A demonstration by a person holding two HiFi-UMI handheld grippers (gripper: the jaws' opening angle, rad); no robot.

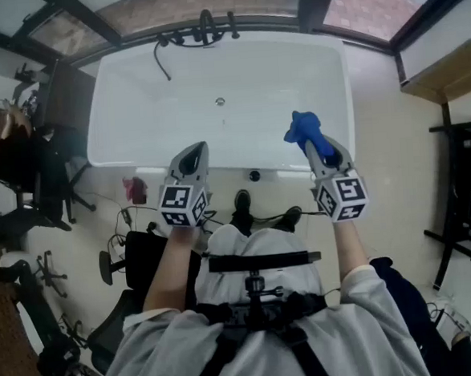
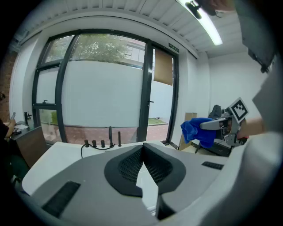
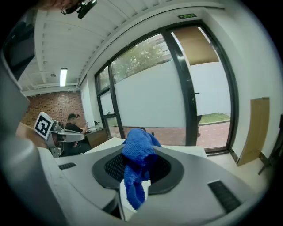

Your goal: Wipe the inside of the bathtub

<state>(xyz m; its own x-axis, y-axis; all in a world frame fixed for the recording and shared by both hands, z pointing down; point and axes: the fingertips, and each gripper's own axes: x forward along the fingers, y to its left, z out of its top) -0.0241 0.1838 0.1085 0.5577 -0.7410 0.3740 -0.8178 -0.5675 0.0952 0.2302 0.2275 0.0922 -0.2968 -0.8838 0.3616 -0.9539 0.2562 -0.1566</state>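
Observation:
A white bathtub (image 1: 116,87) lies below me, its black taps (image 1: 200,29) at the far rim and a drain (image 1: 220,102) in the floor. My right gripper (image 1: 311,135) is shut on a blue cloth (image 1: 305,128), held above the tub's near right rim. The cloth (image 3: 137,163) bulges out of the jaws and hangs down in the right gripper view. My left gripper (image 1: 191,156) is shut with nothing in it, over the near rim left of centre. The left gripper view shows the tub's far rim with the taps (image 2: 102,142), and the cloth (image 2: 196,130) at the right.
Glass doors and a dark frame (image 1: 319,0) stand behind the tub. Office chairs (image 1: 34,181) and a person at a desk crowd the left. A black rack (image 1: 461,199) stands at the right. Cables (image 1: 125,223) lie on the floor by my feet.

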